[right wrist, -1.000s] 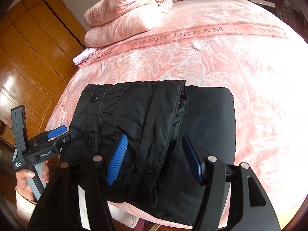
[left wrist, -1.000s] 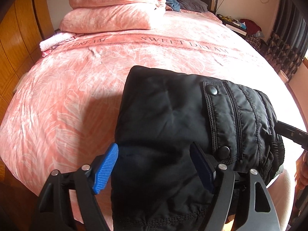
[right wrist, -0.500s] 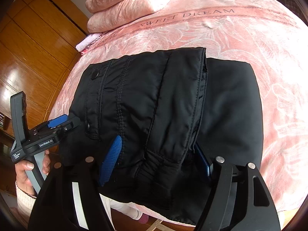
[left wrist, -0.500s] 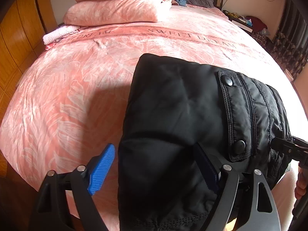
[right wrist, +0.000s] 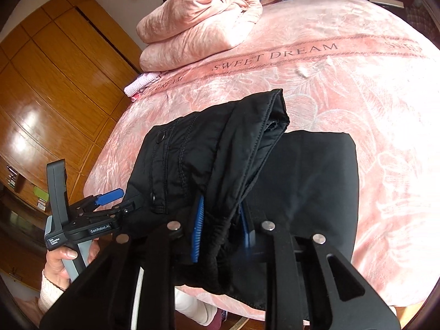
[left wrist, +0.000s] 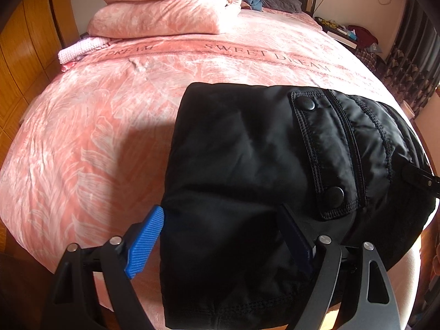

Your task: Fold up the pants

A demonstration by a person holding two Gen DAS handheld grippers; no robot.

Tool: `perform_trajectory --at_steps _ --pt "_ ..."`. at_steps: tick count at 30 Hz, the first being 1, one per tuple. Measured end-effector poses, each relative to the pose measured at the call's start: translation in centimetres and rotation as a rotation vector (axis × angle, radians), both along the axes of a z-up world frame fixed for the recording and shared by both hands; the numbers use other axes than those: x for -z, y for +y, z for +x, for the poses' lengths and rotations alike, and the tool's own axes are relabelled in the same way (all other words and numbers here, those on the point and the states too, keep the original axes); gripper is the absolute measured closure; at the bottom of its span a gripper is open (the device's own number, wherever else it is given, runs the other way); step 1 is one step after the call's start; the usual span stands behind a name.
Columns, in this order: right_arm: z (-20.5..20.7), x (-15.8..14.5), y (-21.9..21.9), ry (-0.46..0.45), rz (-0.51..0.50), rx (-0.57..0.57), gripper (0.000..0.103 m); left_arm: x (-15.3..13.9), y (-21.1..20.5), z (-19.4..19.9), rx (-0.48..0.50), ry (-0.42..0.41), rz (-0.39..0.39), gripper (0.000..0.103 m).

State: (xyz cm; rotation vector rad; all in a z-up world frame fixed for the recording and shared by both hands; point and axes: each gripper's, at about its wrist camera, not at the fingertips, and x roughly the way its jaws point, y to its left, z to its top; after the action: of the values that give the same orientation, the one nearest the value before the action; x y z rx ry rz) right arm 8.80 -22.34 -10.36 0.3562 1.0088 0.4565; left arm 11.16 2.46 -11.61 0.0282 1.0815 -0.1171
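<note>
Black pants (right wrist: 275, 181) lie on the pink bed (right wrist: 357, 82), low in the frame. Right gripper (right wrist: 221, 228) is closing, pinching their bunched edge. Left gripper (left wrist: 220, 244) is wide around them. Next: lift and fold over.

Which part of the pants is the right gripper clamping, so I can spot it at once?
On the pink bedspread, find the black pants at the near edge. The right gripper is closing on the gathered waistband, the bunched ridge lifted off the flat layer. Unlike the smooth fabric around it, it is ribbed and stitched.
</note>
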Motion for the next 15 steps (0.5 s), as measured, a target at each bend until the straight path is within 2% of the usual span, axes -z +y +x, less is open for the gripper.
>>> perform_trajectory --at_steps 4,8,13,15 --pt "-0.7 -1.2 -2.3 -0.014 -0.024 0.043 0.082 -0.6 -1.4 0.1 0.027 -0.012 -0.013 0.018" --pt "-1.3 -1.1 -4.2 -0.005 -0.025 0.070 0.082 -0.6 -3.2 0.3 0.063 -0.010 -0.022 0.018" --pt "-1.1 1.1 -5.0 0.044 -0.050 0.088 0.081 0.1 -4.8 0.4 0.091 0.007 -0.014 0.018" --pt "-0.7 2.9 -5.2 0.086 -0.067 0.090 0.076 0.4 -5.0 0.4 0.093 0.008 -0.003 0.018"
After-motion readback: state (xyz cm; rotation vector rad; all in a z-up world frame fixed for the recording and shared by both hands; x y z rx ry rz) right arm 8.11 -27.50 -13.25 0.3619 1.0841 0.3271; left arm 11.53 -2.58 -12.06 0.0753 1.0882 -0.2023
